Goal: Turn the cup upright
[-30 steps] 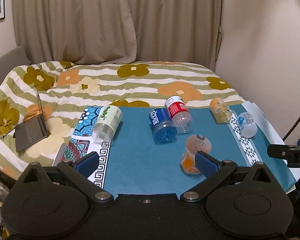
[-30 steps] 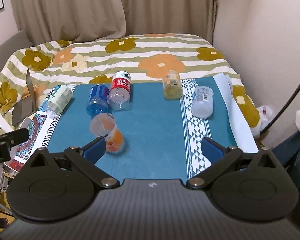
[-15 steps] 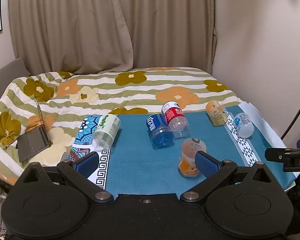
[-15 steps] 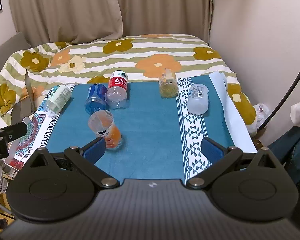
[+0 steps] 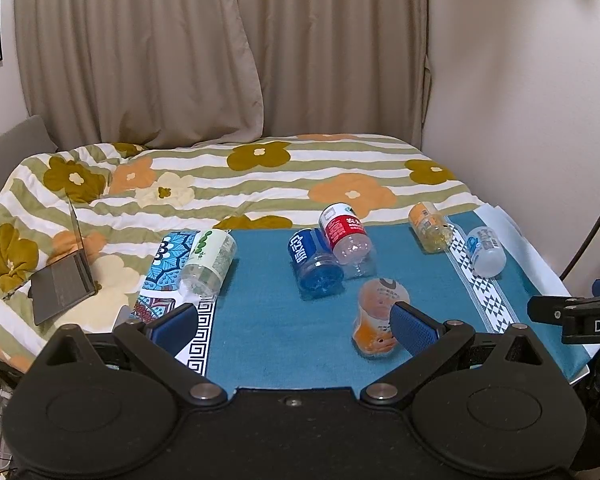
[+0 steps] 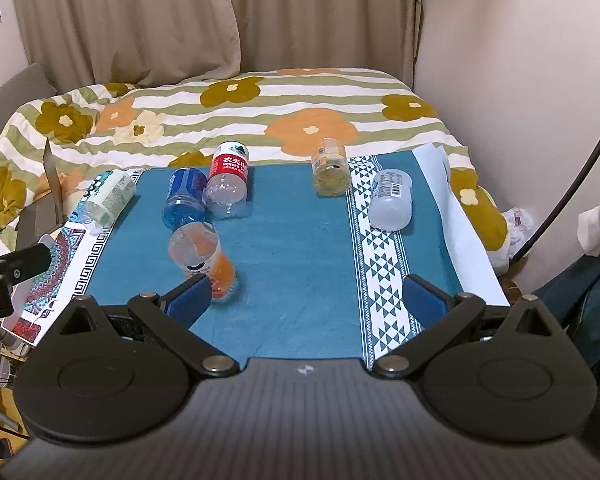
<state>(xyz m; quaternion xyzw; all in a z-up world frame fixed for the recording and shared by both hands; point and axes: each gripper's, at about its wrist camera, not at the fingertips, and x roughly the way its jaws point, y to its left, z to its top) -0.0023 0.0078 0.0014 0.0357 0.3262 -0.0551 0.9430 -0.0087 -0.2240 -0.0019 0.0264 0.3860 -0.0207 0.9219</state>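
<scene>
Several plastic cups lie on their sides on a teal cloth (image 5: pixel 268 332). The orange cup (image 5: pixel 376 316) lies nearest, also in the right wrist view (image 6: pixel 204 256). Behind it lie a blue cup (image 5: pixel 314 262) and a red-labelled cup (image 5: pixel 346 232). A green-labelled cup (image 5: pixel 209 258) lies at the left, a yellow cup (image 5: pixel 430 226) and a pale cup (image 5: pixel 486 250) at the right. My left gripper (image 5: pixel 292 324) is open and empty, its right finger in front of the orange cup. My right gripper (image 6: pixel 306 300) is open and empty above the cloth's near edge.
A flowered striped duvet (image 5: pixel 260 176) covers the bed behind the cloth. An open laptop (image 5: pixel 62 280) lies on it at the left. Curtains (image 5: pixel 220 52) hang behind and a wall (image 5: pixel 520 100) stands at the right. A patterned mat (image 5: pixel 160 280) edges the cloth's left side.
Both grippers have drawn back and tilted up a little, so the cups sit lower and smaller in view. No cup has moved. Both grippers stay open.
</scene>
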